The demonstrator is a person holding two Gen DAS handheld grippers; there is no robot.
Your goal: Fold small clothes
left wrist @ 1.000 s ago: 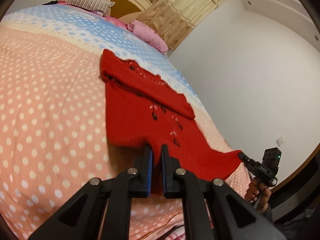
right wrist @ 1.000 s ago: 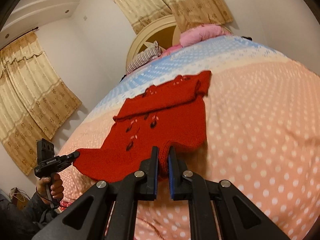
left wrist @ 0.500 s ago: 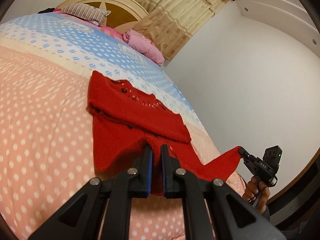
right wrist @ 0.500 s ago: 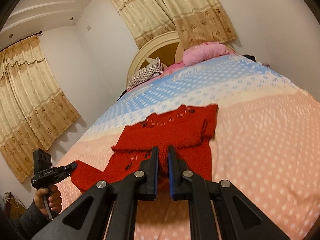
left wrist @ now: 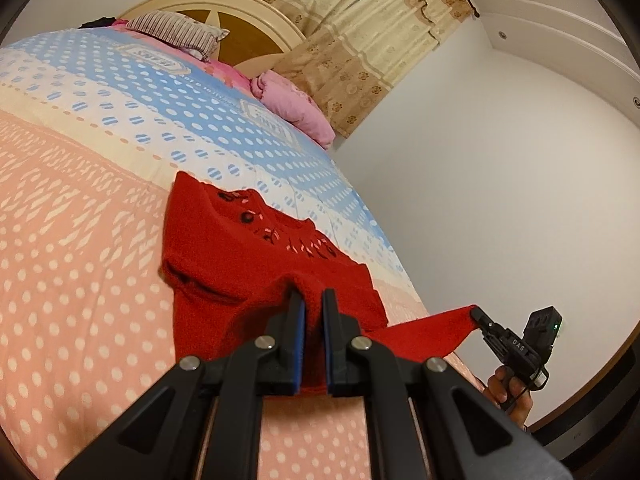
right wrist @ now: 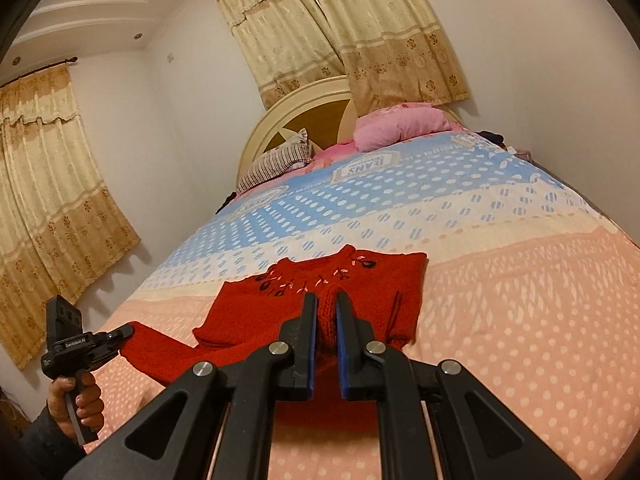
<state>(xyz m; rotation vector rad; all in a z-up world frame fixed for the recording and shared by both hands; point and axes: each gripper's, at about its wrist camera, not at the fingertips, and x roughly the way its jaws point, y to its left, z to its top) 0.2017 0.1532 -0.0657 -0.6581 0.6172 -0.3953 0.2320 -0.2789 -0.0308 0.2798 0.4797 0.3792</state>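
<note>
A red knitted sweater [left wrist: 240,256] lies on the bed, collar end far from me, with dark and pink embroidery near the neck. My left gripper [left wrist: 313,294] is shut on one corner of its near hem, which is raised off the bedspread. My right gripper [right wrist: 327,296] is shut on the other hem corner of the same sweater [right wrist: 372,276]. The hem stretches taut between them. The right gripper [left wrist: 478,314] shows at the right of the left wrist view, the left gripper [right wrist: 128,330] at the left of the right wrist view, each in a person's hand.
The bed has a pink and blue dotted bedspread [left wrist: 72,280]. A striped pillow [left wrist: 176,32] and a pink pillow [left wrist: 292,104] lie by the round headboard [right wrist: 304,108]. Beige curtains [right wrist: 48,184] hang on the walls. A white wall [left wrist: 500,200] runs along the bed's side.
Both grippers have risen and moved forward toward the collar, carrying the hem with them. The sweater's lower part has lifted off the bed and now overlaps its upper part.
</note>
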